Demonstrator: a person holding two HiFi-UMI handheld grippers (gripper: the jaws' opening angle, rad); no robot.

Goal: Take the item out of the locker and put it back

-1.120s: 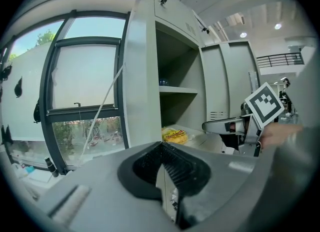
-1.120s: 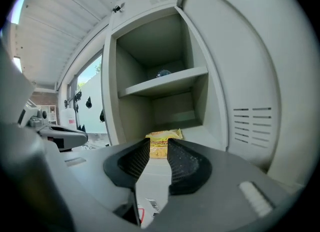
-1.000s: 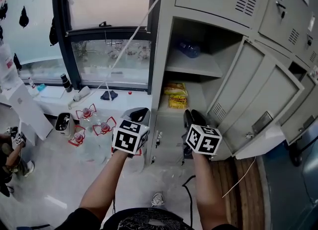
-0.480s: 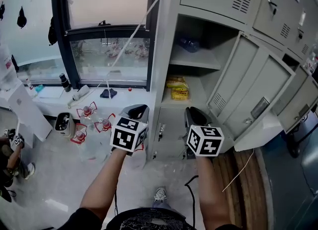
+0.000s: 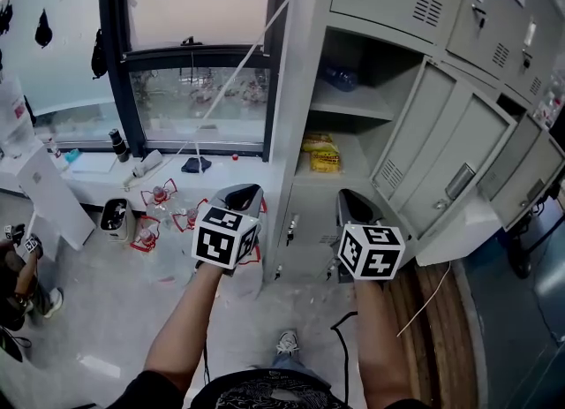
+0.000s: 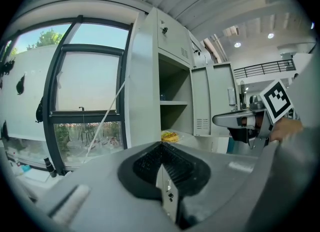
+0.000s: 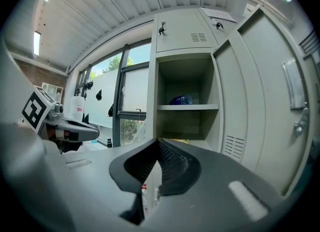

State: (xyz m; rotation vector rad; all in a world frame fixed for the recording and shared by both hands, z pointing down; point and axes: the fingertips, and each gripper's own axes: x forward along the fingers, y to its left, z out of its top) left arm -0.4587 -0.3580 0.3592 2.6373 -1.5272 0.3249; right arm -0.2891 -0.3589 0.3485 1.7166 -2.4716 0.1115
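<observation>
The grey locker [image 5: 305,63] stands open ahead of me. A blue bottle [image 5: 340,78] [image 7: 181,99] lies on its upper shelf, and a yellow packet [image 5: 320,153] [image 6: 170,136] [image 7: 175,140] lies on the shelf below. Both grippers are held side by side short of the locker, roughly level and pointing at it. My left gripper [image 5: 244,192] [image 6: 161,146] is shut and holds nothing. My right gripper [image 5: 350,197] [image 7: 158,143] has just been closing and is now shut, also with nothing between its pads. Neither gripper touches the locker or the items.
The locker door [image 5: 441,160] swings out to the right, with more closed lockers beyond it. Water jugs with red handles [image 5: 159,197] and a small bin [image 5: 113,215] stand on the floor at the left, under a window [image 5: 194,98]. Another person [image 5: 18,266] sits at the far left.
Both grippers have drifted a little, the right one to the right, and the locker sits slightly higher in view. The right jaws look narrower than before.
</observation>
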